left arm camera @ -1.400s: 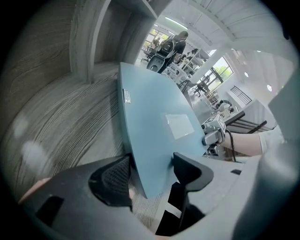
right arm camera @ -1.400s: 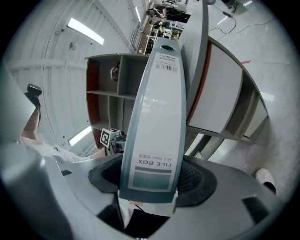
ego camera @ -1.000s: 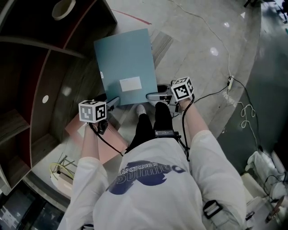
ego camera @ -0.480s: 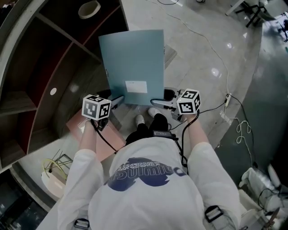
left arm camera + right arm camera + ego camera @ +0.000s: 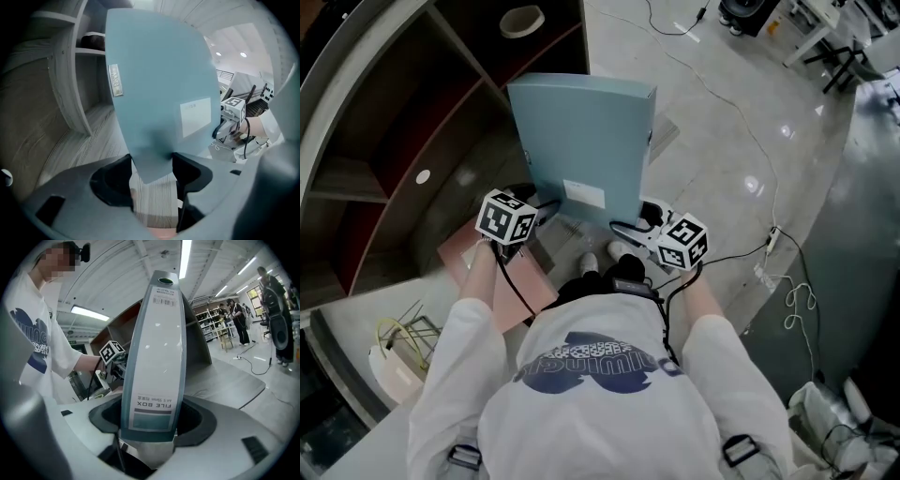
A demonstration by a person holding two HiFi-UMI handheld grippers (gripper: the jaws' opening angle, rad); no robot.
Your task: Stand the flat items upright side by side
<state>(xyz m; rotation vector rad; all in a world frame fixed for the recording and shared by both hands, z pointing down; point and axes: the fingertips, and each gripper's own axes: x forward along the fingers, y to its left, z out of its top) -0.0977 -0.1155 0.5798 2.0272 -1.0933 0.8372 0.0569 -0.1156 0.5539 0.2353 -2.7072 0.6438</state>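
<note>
Held off the floor in the head view, the blue file box sits just above centre, its long axis running from 6 o'clock up to 12 o'clock. Its broad labelled face is turned to the person and its narrow spine toward 3 o'clock. The left gripper is clamped on the box's lower corner at 7 o'clock. The right gripper pinches the spine's lower end at 5 o'clock. A wooden shelf unit stands at 10 o'clock.
</note>
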